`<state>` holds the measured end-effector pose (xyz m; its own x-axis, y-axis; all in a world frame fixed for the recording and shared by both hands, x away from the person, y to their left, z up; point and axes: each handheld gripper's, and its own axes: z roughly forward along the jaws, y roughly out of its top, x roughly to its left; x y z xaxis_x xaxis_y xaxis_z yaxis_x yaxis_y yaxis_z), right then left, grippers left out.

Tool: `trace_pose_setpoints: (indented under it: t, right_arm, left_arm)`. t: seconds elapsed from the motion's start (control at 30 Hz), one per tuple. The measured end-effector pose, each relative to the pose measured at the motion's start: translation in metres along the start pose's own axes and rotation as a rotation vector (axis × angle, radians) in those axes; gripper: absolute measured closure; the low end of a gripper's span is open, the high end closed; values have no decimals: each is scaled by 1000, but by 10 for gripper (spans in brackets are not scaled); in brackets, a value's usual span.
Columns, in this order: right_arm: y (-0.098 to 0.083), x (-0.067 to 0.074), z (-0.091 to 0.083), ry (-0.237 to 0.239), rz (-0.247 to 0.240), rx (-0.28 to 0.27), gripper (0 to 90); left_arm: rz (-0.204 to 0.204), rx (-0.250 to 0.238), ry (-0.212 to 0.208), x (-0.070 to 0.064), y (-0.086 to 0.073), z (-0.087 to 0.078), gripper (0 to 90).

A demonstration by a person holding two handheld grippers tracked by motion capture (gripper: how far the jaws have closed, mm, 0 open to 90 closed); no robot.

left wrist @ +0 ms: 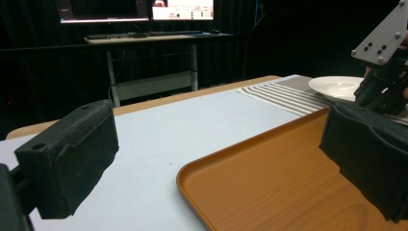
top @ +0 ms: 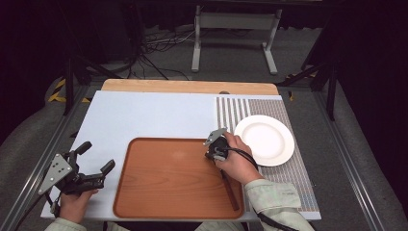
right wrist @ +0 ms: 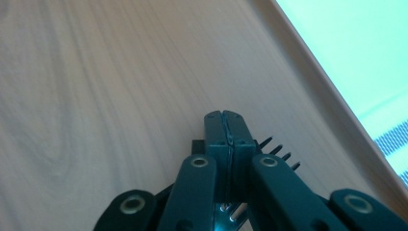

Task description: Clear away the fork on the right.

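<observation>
Brown wooden tray (top: 168,183) on counter (top: 144,115), right tongs (right wrist: 226,132) clamped on a fork (right wrist: 281,153) over its right part, left tongs (top: 95,161) apart at near left, white plate (top: 264,139) at right.

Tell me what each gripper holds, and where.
Right gripper: shut on a fork, apparently near its tined head. Left gripper: open, holding nothing.

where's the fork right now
The fork is clamped in the shut right gripper, its tines poking out beside the jaws in the right gripper view. In the high view that gripper is over the right part of the wooden tray, left of the white plate.
</observation>
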<state>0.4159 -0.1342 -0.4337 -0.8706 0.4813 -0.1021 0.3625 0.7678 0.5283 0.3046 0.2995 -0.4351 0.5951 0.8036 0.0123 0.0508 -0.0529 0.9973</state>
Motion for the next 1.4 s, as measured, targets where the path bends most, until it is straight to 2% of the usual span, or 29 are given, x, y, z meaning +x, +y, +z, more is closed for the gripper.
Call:
trace_pose_setpoints:
  t: [0.67,1.1,1.4]
  right_arm:
    - [-15,-14,-10,-59,63,37,900]
    - [-23,-20,-16,-83,101,53,900]
    - [-25,-21,-18,-83,112,49,900]
  left_arm:
    - [-4,3,-1,1,0,0,5]
    - [-6,5,-1,0,-1,1,6]
    - [-7,6,-2,1,-1,1,6]
